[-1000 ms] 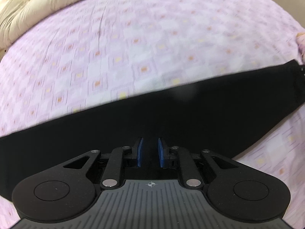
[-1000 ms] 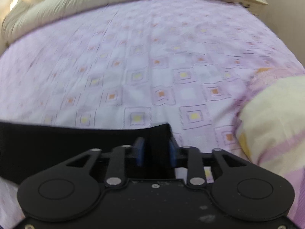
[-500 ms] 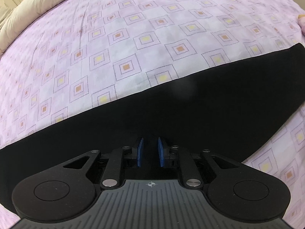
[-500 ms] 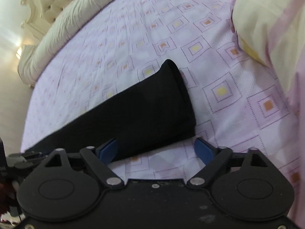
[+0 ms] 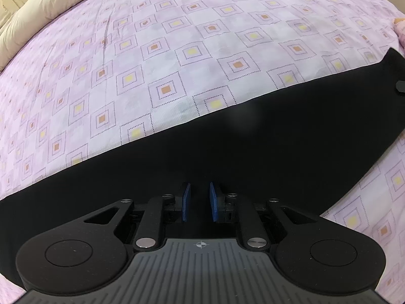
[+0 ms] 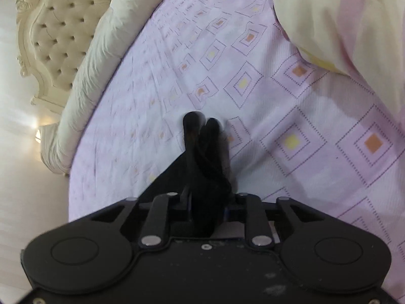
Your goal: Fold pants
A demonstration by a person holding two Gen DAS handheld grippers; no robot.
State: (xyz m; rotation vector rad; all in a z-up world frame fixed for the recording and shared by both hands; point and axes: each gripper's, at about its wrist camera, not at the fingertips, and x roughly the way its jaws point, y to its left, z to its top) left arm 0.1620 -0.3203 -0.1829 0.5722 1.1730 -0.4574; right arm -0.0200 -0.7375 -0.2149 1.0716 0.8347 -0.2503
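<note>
Bed (image 5: 177, 50): lilac sheet printed with dotted squares, yellow and orange at their centres. Cream duvet (image 6: 83, 58) bunched along the far side, before a tufted cream headboard (image 6: 55, 25); cream and pink quilt (image 6: 341, 20) piled at the right. Pants (image 5: 253, 147): black, laid flat across the sheet as one long band; leg end (image 6: 202, 139) gathered into upright folds. Left tongs (image 5: 198, 204): angled steeply down over the band, blue pads (image 5: 186, 201) narrowly apart with black cloth between; whether they pinch it cannot be told. Right tongs (image 6: 205, 210): jaws just closed, clamped on the bunched leg end, pads hidden by cloth.
</note>
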